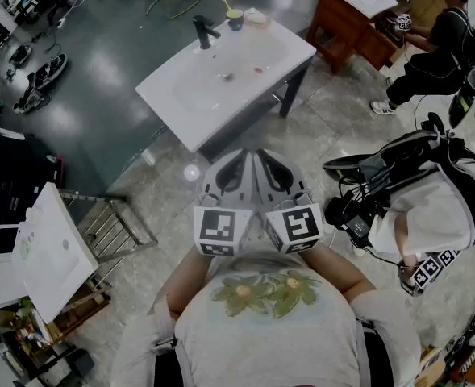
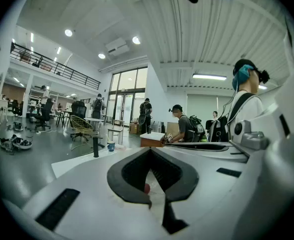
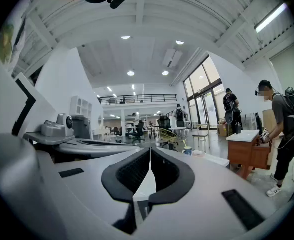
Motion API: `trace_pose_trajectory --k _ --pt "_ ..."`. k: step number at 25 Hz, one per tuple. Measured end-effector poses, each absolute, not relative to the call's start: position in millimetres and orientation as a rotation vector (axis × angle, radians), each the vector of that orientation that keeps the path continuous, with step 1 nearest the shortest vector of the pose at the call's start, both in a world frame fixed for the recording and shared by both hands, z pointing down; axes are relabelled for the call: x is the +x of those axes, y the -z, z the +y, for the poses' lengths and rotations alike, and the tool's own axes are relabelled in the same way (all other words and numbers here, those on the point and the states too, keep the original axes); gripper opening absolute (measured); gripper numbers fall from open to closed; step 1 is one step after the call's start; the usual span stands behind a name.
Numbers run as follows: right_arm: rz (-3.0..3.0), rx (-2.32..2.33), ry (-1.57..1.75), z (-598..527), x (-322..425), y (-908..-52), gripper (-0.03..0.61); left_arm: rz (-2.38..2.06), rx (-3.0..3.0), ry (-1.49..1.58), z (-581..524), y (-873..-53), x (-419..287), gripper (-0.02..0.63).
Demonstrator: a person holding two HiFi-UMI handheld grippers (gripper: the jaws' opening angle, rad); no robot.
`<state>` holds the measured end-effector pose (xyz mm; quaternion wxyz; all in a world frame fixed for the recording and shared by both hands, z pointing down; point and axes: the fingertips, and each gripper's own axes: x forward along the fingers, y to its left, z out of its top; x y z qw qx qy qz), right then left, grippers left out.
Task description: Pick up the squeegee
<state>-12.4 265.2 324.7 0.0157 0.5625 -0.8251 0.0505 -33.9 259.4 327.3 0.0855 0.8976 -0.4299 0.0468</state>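
Left gripper and right gripper: pale grey shells, black jaw linings. Each marker cube: black squares on white. Wearer's shirt: light grey, with a green-and-yellow floral print on the chest. Basin top: white; tap: black; cup: dark blue. Cabinet: reddish-brown wood, white top. Floor: mottled grey stone tiles near, glossy dark grey-blue beyond. 1 small red spot shows through the left jaw gap.
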Motion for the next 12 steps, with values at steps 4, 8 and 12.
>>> trace_pose_trajectory --k 4,8,12 --pt "-2.575 1.739 -0.161 260.8 -9.4 -325.5 0.028 -1.282 2.668 -0.140 255.5 -328.9 -31.0 0.008" --pt "-2.601 1.738 -0.180 254.5 -1.8 -326.8 0.028 -1.295 2.661 -0.149 249.1 -331.2 -24.0 0.008" --pt "-2.609 1.718 -0.176 246.6 7.1 -330.4 0.029 -1.315 2.645 -0.156 241.5 -335.5 -15.2 0.009"
